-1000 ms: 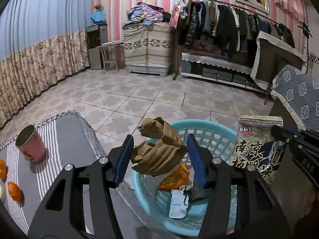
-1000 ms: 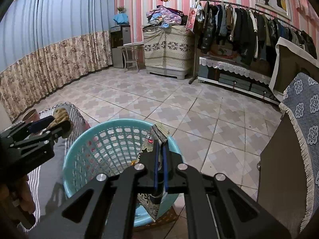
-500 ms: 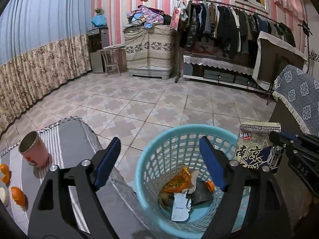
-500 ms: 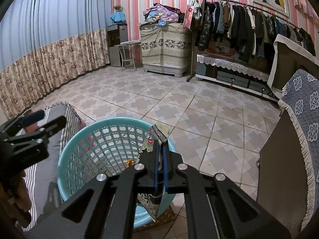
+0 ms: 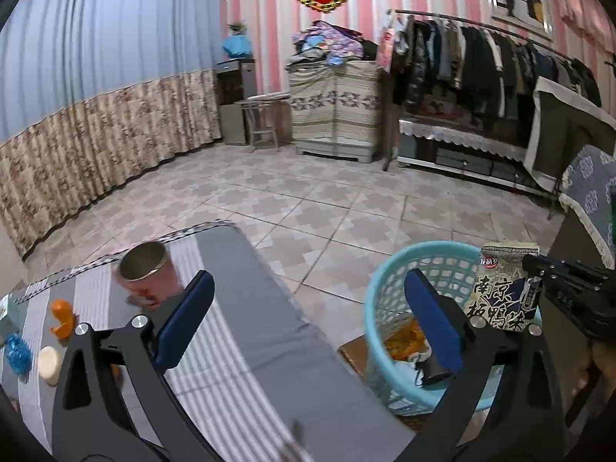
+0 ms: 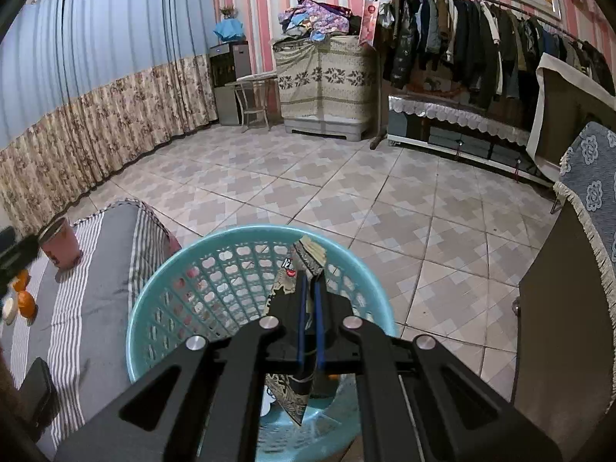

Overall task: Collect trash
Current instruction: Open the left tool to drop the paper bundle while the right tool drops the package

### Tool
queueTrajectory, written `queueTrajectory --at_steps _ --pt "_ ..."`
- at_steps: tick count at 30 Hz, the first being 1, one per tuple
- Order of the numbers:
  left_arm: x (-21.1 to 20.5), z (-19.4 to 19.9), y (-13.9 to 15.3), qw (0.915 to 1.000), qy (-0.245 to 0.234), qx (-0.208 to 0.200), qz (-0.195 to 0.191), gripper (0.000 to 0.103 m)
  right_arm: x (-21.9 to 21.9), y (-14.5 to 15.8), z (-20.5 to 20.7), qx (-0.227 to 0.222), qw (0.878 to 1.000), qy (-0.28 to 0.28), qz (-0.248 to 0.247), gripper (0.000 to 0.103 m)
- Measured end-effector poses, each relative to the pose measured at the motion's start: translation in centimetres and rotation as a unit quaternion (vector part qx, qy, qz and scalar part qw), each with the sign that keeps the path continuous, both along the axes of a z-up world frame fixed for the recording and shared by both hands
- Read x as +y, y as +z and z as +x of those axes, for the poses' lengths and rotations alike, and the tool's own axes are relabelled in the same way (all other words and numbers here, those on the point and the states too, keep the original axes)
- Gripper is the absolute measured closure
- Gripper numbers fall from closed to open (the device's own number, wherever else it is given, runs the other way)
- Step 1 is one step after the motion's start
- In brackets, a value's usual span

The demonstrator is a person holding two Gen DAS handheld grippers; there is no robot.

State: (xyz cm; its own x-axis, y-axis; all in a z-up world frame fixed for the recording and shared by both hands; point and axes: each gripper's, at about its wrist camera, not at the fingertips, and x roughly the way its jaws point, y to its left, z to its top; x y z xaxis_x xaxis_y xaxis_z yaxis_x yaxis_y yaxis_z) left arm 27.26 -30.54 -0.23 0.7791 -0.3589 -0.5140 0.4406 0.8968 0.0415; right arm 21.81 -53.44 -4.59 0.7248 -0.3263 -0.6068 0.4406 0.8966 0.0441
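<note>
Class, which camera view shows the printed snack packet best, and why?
The left wrist view: the snack packet faces the camera, its printed characters legible, pinched at one edge by the right hand-held gripper. The right wrist view shows the packet only edge-on between the shut fingers, above the blue basket.

The left black two-fingered tongs (image 5: 308,312) have matte black angular arms, each pierced by a rounded triangular cut-out. Round silver screws sit on the arms near the finger roots. The left fingers (image 5: 433,319) are flat, rounded paddles faced in blue, dark along their outer backs.

The right black two-fingered tongs (image 6: 309,288) are built the same way: broad black arms with triangular cut-outs, and four silver screw heads in a shallow arc. Their fingers (image 6: 302,308) show only as thin blue edges on black backing.
</note>
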Motion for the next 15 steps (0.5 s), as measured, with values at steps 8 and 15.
queueTrajectory --at_steps 8,15 --pt "4.7 0.6 0.7 0.9993 0.038 0.002 0.0 0.006 1.4 -0.8 2.1 0.012 1.0 -0.007 0.002 0.097" --pt "8.5 1.1 0.6 0.9974 0.071 0.011 0.002 0.006 3.3 -1.2 1.7 -0.01 0.999 -0.026 -0.025 0.029"
